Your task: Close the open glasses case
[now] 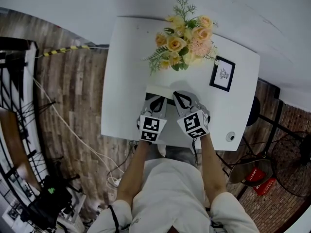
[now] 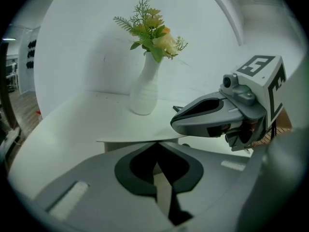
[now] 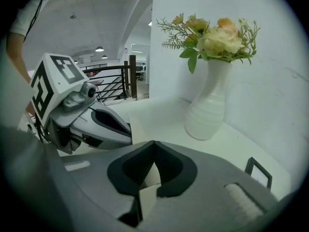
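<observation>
The white glasses case (image 1: 156, 90) lies near the table's front edge, mostly hidden under both grippers. A dark strip shows along its near side. Its pale lid (image 2: 137, 140) spreads flat just past my left gripper (image 2: 155, 145), whose jaws are shut with their tips together at the lid's edge. My right gripper (image 3: 153, 144) is also shut, and the cream lid panel (image 3: 139, 124) stands just beyond its tips. In the head view, the left gripper (image 1: 158, 99) and the right gripper (image 1: 181, 95) sit side by side over the case. How far the case is open cannot be told.
A white vase of flowers (image 1: 183, 41) stands behind the case on the white table (image 1: 126, 81). A black picture frame (image 1: 222, 74) is at the right, and a small round object (image 1: 230, 136) lies near the front right corner.
</observation>
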The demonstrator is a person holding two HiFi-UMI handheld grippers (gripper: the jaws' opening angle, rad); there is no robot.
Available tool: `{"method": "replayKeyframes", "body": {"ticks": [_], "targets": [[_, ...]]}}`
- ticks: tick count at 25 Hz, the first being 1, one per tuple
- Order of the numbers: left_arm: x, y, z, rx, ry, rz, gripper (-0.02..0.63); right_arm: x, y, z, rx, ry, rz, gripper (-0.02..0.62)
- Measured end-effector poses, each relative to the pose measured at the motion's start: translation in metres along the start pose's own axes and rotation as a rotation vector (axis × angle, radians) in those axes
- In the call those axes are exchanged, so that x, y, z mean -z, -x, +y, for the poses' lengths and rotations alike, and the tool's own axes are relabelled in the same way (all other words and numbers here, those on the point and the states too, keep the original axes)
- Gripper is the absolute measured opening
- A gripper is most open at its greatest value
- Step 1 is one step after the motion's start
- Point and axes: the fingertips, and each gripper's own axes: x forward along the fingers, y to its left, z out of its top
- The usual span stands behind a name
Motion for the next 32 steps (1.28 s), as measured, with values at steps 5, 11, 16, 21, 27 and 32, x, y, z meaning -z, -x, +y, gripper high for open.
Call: {"method": "replayKeyframes", "body": {"ticks": [5, 11, 16, 21, 27, 32], "targets": [[0.007, 0.004, -0.003, 0.013, -0.002, 0.019, 0.020, 0.004, 0.003, 0.009, -0.003, 0.007, 0.015, 0.003], [0.015, 0.008, -0.005, 0.024, -0.002, 0.036, 0.020, 0.008, 0.004, 0.019, -0.009, 0.009, 0.024, 0.003], [0.021, 0.011, -0.007, 0.028, 0.002, 0.050, 0.020, 0.012, 0.005, 0.026, -0.014, 0.010, 0.034, 0.003], [0.026, 0.015, -0.009, 0.033, 0.003, 0.064, 0.020, 0.014, 0.006, 0.030, -0.014, 0.016, 0.039, 0.003], [0.031, 0.021, -0.014, 0.042, 0.005, 0.079, 0.020, 0.018, 0.007, 0.038, -0.021, 0.026, 0.054, 0.003], [0.035, 0.023, -0.015, 0.044, 0.012, 0.082, 0.020, 0.022, 0.006, 0.042, -0.024, 0.029, 0.062, 0.003]]}}
